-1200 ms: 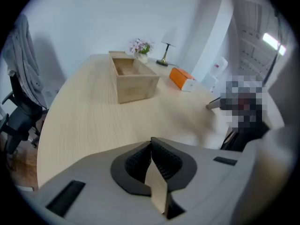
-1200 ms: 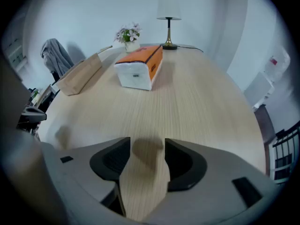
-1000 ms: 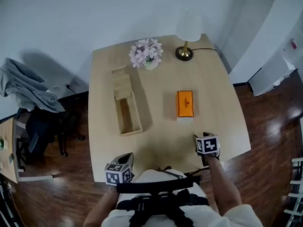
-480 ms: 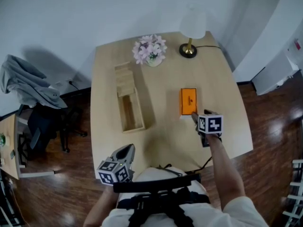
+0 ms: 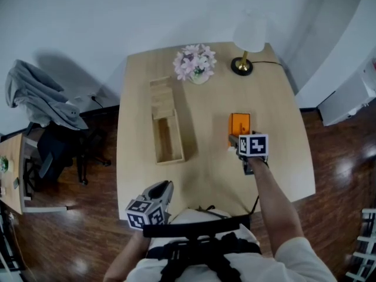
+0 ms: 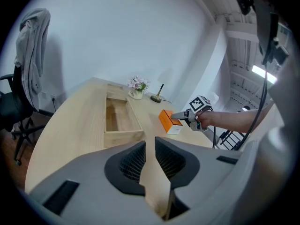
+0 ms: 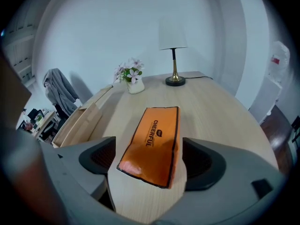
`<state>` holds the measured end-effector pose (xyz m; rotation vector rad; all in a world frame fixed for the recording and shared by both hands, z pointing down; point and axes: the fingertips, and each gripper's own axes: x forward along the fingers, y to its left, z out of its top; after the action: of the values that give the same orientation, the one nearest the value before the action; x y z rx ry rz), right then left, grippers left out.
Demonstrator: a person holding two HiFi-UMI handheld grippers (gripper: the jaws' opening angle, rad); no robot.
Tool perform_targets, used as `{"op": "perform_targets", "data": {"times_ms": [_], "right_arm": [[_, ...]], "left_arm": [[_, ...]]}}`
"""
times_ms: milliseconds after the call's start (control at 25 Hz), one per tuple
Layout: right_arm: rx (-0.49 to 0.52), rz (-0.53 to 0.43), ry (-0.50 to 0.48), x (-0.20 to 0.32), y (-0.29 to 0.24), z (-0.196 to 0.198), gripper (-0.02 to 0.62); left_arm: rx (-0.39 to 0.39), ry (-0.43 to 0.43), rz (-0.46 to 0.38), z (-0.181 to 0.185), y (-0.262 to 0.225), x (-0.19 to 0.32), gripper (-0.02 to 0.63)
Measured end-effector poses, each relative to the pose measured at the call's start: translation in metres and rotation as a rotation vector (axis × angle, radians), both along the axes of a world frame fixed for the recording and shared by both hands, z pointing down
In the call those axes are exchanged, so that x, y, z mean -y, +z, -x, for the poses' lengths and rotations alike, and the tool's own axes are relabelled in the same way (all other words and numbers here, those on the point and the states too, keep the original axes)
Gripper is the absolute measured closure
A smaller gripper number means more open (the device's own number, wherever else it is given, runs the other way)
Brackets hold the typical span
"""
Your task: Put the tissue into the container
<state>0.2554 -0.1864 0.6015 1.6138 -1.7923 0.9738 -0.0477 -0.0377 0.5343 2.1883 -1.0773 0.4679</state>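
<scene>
An orange tissue pack lies flat on the right half of the wooden table. The container, a long open wooden box, sits to its left and looks empty. My right gripper is open. Its jaws have just been opening, and they straddle the pack's near end with slim gaps on both sides. My left gripper hovers at the table's near edge, with only a narrow gap between its jaws and nothing in it.
A vase of pink flowers and a brass lamp with a white shade stand at the table's far edge. A chair draped with grey clothing is off to the left. White furniture stands at the right.
My right gripper has moved from the table's near edge forward to the tissue pack, and its jaws now straddle the pack. The left gripper has risen a little.
</scene>
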Motion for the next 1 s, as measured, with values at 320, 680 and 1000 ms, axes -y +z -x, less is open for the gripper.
{"op": "perform_targets", "data": {"times_ms": [320, 680, 1000], "right_arm": [[-0.118, 0.094, -0.021, -0.003, 0.021, -0.004, 0.158], [-0.107, 0.047, 0.019, 0.005, 0.018, -0.015, 0.158], [0.057, 0.107, 0.065, 0.002, 0.042, -0.007, 0.179]], "left_arm": [[0.014, -0.01, 0.011, 0.002, 0.0, -0.006, 0.557], [-0.007, -0.019, 0.003, 0.009, -0.002, -0.007, 0.557], [-0.017, -0.033, 0.005, 0.02, 0.0, -0.012, 0.557]]}}
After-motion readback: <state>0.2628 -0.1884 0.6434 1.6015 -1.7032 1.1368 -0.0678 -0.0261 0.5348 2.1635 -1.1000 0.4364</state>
